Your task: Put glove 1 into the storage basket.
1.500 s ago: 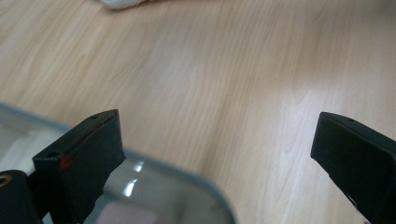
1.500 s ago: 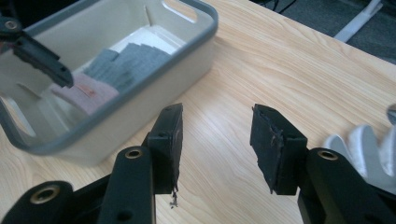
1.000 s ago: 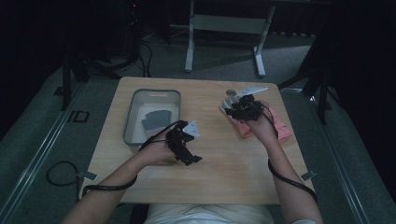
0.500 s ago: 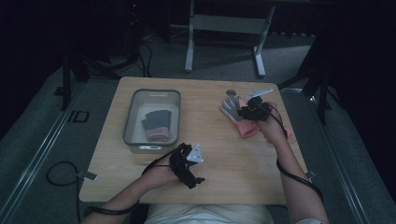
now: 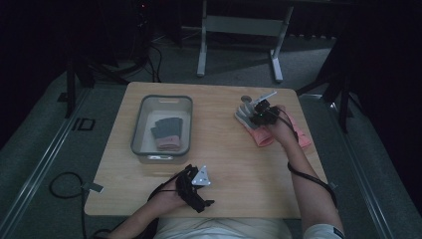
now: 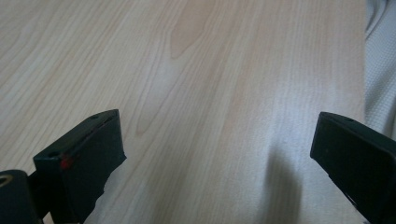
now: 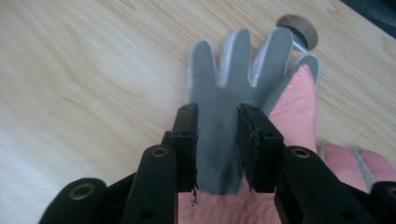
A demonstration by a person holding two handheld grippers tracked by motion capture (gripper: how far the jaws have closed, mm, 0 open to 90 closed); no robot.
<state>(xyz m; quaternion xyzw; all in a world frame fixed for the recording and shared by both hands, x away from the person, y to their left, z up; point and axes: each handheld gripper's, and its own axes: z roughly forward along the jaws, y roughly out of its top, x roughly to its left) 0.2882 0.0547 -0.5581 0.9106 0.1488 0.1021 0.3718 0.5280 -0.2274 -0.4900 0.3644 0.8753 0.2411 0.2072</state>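
Note:
A grey glove (image 7: 233,70) with a pink cuff lies palm up on the wooden table (image 5: 219,149), at its far right (image 5: 241,117). My right gripper (image 7: 217,126) is set down on the glove's palm, its jaws narrowed onto the fabric. They closed in and have just eased open slightly, with the fabric still between them. From above, the right gripper (image 5: 250,115) points left over that glove. My left gripper (image 6: 219,158) is wide open over bare wood and holds nothing. It sits near the table's front edge (image 5: 201,198).
A grey basket (image 5: 161,99) at the left middle holds a grey glove with a pink cuff (image 5: 165,130). Another pink glove (image 5: 302,137) lies partly under the right hand. A small round disc (image 7: 299,27) sits just beyond the glove's fingertips.
The left gripper drew back from beside the basket to the front edge and sank. The right gripper came down onto the grey glove with its jaws narrower.

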